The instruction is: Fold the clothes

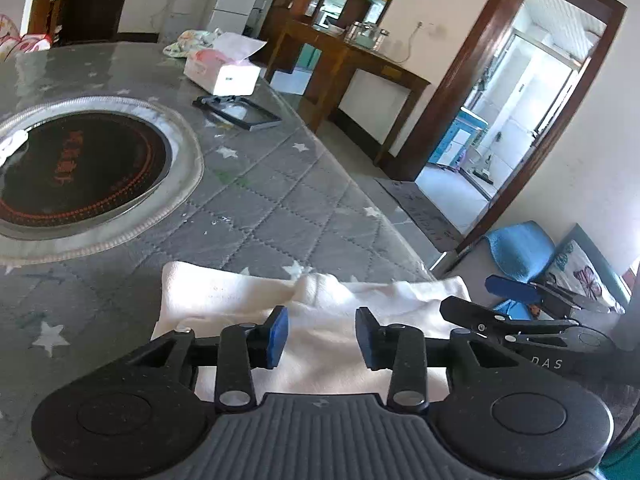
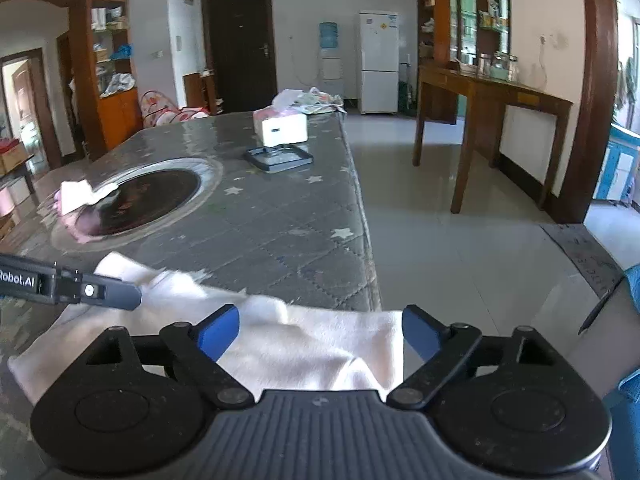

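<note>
Left gripper (image 1: 321, 334) sits low over a white cloth (image 1: 320, 312), jaws apart w/ blue pads either side of a gap, nothing clamped btwn them; cloth lies under and just ahead of the pads. Right gripper (image 2: 320, 334) likewise spread wide, released, pads straddling the same white cloth (image 2: 304, 344), which lies rumpled at the near corner of the table (image 2: 280, 216), its right part hanging past the table edge over the floor. In the left wrist view the right gripper's fingers (image 1: 512, 288) show at the cloth's right end, beyond the table edge; whether they touch the fabric, can't tell. In the right wrist view a finger of the left gripper (image 2: 116, 292) lies on the cloth's left part. Table has a grey quilted cover w/ pale stars under a clear sheet. Further on, a round dark cooktop (image 2: 148, 200) set into the table, w/ a small pink-white cloth (image 2: 80, 196) on its far-left rim. Beyond that a flat black frame (image 2: 279, 157), then a tissue box (image 2: 282, 128), then a bundle of patterned fabric (image 2: 320, 100) at the far end. Past the table: wooden side table (image 2: 496, 92), white fridge (image 2: 379, 62), water dispenser (image 2: 330, 56), dark door (image 2: 240, 44).
</note>
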Tool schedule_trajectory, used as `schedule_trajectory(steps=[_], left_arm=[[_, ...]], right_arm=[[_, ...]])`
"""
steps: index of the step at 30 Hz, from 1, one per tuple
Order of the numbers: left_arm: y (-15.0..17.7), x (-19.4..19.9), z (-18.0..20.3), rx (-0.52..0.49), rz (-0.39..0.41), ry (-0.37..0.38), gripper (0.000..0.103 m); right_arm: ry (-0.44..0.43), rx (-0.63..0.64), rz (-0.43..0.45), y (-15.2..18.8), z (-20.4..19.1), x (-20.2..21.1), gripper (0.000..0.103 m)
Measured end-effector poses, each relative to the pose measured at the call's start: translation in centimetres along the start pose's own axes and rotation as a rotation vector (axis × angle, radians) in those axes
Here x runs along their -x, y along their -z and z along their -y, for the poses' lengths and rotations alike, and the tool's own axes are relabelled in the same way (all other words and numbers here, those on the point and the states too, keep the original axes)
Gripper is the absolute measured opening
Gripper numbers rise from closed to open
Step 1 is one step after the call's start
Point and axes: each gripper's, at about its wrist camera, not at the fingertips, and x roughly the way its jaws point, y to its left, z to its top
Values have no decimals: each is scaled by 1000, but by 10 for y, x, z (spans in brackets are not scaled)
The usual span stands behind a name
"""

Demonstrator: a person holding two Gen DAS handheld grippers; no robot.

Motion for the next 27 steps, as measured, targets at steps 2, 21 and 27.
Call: schedule_trajectory(steps=[2,21,27], left_arm=[[5,7,3,-20,-4,2,42],[60,41,18,-148,-14,-6,44],[62,45,14,-140,-6,-2,45]], right_arm=[[4,24,-5,5,-3,6,94],[30,253,-23,47,-40,48,98],[38,233,30,31,-44,45,99]])
